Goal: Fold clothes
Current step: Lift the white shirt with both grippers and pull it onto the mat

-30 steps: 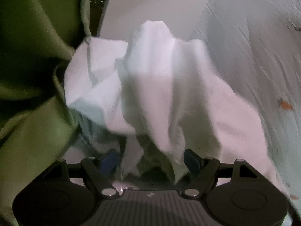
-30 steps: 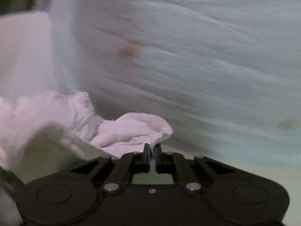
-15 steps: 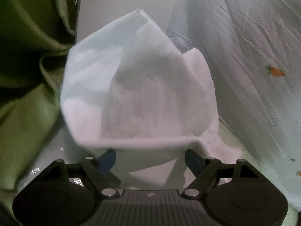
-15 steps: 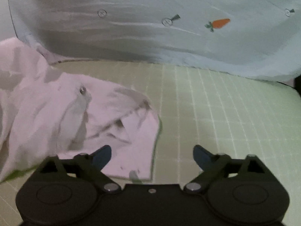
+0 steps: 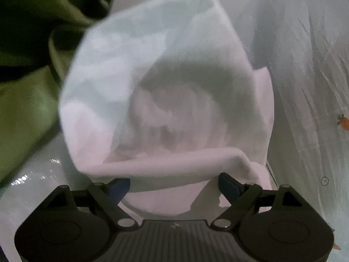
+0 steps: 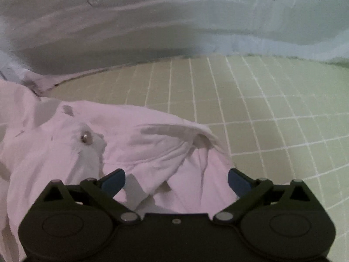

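- White garment (image 5: 165, 100) bunched into a tall, hooded mound directly ahead of left gripper (image 5: 174, 185); soft, matte cloth, blurred in this view.
- Rolled hem or edge of the same garment crossing horizontally just above left gripper's blue fingertips (image 5: 118, 186), drooping at right end.
- Left gripper spread wide, nothing pinched; lower flap of garment hanging between the jaws, contact with the pads not discernible.
- Olive-green fabric (image 5: 28, 91) in heavy, smooth folds at left of the mound; slight sheen.
- Pale carrot-print cloth (image 5: 309, 100) at right, thin and finely creased, with small orange carrots and round outline marks.
- Glossy pale surface (image 5: 37, 181) at lower left, small specular highlights.
- No container visible in either view.
- In right wrist view: white garment (image 6: 130, 144) lying crumpled on green grid mat (image 6: 272, 113), occupying left and centre foreground; stitched seams, folded collar-like flap, one small metallic snap (image 6: 85, 138).
- Right gripper (image 6: 176, 180) spread wide, empty; garment lying beneath and between the jaws, blue fingertips (image 6: 113, 180) above the cloth, touch uncertain.
- Mat light green, flat, ruled with white square lines.
- Carrot-print cloth (image 6: 174, 24) draped along far edge of mat, long soft ridges, edge resting on mat.
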`<state>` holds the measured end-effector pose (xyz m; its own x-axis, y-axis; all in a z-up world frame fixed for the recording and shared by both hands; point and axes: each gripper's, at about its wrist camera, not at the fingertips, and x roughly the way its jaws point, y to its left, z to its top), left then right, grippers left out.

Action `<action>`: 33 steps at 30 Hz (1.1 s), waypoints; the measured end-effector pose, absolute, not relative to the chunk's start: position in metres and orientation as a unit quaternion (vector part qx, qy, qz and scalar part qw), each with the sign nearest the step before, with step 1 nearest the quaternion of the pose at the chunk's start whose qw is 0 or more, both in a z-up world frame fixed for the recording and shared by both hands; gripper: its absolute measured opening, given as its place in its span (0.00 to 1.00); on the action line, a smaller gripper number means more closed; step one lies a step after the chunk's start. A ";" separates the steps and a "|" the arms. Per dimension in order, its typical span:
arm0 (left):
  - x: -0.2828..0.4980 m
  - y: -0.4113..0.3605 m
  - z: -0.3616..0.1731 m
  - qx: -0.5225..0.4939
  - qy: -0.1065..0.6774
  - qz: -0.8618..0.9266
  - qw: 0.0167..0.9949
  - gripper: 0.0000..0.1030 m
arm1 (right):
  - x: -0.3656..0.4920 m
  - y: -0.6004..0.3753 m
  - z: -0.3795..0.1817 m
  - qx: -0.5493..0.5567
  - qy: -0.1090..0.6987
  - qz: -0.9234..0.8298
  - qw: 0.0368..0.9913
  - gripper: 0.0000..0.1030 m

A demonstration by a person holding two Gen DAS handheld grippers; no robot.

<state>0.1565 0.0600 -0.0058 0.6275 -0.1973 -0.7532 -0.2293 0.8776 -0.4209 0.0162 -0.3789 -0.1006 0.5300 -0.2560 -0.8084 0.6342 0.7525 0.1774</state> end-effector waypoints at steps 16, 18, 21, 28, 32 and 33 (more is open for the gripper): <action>0.096 0.025 -0.016 -0.228 0.464 0.000 0.856 0.00 | -0.102 -0.393 -0.083 0.199 0.355 -0.305 0.861 0.08; 0.080 0.018 -0.015 -0.225 0.465 -0.002 0.856 0.00 | -0.138 -0.410 -0.084 0.200 0.356 -0.325 0.853 0.08; 0.056 0.006 -0.015 -0.222 0.469 -0.005 0.855 0.00 | -0.192 -0.436 -0.085 0.203 0.357 -0.355 0.840 0.08; -0.006 -0.057 -0.031 -0.184 0.500 -0.027 0.846 0.13 | -0.299 -0.523 -0.081 0.188 0.354 -0.419 0.815 0.10; -0.032 -0.085 -0.048 -0.175 0.512 -0.025 0.841 0.34 | -0.342 -0.573 -0.081 0.193 0.349 -0.459 0.794 0.15; -0.033 -0.089 -0.053 -0.175 0.517 -0.019 0.838 0.41 | -0.351 -0.582 -0.081 0.197 0.351 -0.466 0.788 0.17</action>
